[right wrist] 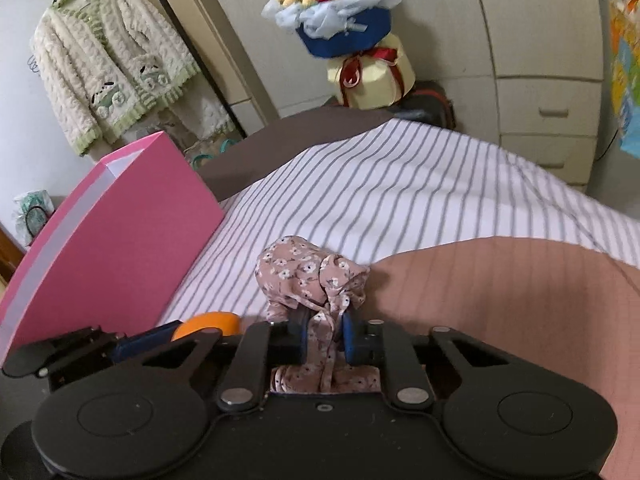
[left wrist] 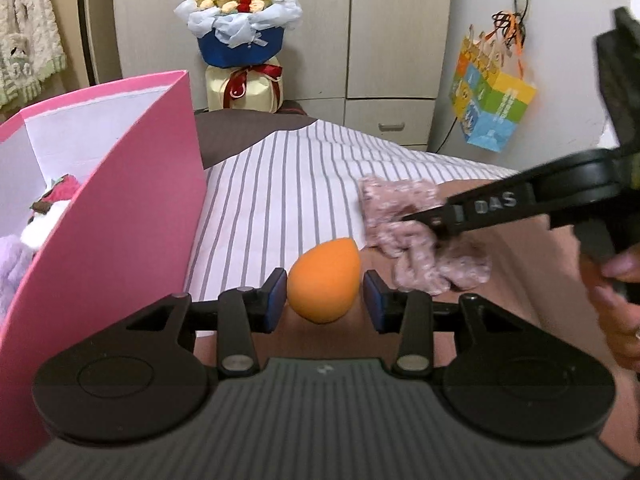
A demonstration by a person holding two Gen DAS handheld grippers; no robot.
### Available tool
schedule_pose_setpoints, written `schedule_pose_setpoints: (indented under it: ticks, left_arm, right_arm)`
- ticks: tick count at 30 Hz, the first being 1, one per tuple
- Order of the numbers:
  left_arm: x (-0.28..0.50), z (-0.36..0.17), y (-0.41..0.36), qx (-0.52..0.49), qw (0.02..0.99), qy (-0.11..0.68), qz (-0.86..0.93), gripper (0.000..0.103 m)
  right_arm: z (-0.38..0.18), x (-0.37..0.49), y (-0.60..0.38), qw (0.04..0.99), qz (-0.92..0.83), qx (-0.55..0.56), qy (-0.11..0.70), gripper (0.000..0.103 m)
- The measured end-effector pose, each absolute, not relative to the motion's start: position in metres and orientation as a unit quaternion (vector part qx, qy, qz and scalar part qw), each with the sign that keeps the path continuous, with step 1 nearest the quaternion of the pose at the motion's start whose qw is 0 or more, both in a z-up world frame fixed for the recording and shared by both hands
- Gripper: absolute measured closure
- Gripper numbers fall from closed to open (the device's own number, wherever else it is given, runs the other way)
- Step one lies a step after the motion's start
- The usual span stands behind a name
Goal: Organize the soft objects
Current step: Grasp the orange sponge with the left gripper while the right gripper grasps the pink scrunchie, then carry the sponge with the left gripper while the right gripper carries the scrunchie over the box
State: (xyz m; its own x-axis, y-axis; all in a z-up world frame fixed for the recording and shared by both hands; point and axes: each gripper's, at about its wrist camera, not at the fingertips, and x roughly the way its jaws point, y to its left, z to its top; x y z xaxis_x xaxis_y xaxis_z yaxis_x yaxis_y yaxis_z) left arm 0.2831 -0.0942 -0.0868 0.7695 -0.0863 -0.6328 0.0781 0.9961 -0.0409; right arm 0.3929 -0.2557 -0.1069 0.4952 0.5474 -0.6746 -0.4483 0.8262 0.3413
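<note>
Pale wardrobe (left wrist: 352, 32) with drawers (right wrist: 548, 120) behind (cardigan (right wrist: 108, 64) hanging left), striped bedsheet (left wrist: 280, 184) in front.

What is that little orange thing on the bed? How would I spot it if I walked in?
Find the tall pink box standing on the striped bedsheet. Just to its right, between the open fingers of the left gripper, lies an orange egg-shaped makeup sponge. It is smooth and plain, unlike the crumpled floral scrunchie beside it, which the right gripper pinches.

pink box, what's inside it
In the pink box: a red plush, something white and fluffy, and a lilac plush. The near wall hides the rest.
</note>
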Motion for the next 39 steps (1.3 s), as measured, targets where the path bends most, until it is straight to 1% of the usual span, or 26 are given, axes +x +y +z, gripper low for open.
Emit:
schedule_pose_setpoints:
  ticks: [2,5,8,13,23,31,39]
  left_arm:
    - [0.286,-0.088,-0.095,-0.001,0.940,0.340,-0.036,0.061]
    - [0.290,-0.090,-0.096,0.008,0.939,0.342,-0.027,0.061]
    - [0.288,-0.090,-0.097,0.013,0.942,0.335,-0.019,0.065]
    - [0.277,-0.084,-0.094,0.004,0.946,0.325,-0.019,0.066]
    - [0.247,-0.067,-0.086,-0.025,0.945,0.320,-0.055,0.066]
    - [0.215,-0.063,-0.078,-0.044,0.937,0.335,-0.089,0.066]
    - [0.187,-0.056,-0.073,-0.048,0.934,0.335,-0.115,0.066]
  right_arm:
    - [-0.107,0.390,-0.259,0.869,0.280,0.055,0.405,0.087]
    - [-0.108,0.385,-0.265,0.873,0.278,0.053,0.398,0.087]
    - [-0.108,0.377,-0.268,0.878,0.274,0.050,0.389,0.087]
    - [-0.105,0.358,-0.267,0.892,0.270,0.033,0.362,0.087]
    - [-0.086,0.313,-0.268,0.903,0.267,0.023,0.335,0.087]
    - [-0.085,0.273,-0.262,0.907,0.259,-0.006,0.333,0.087]
    - [-0.079,0.233,-0.254,0.915,0.250,-0.048,0.313,0.087]
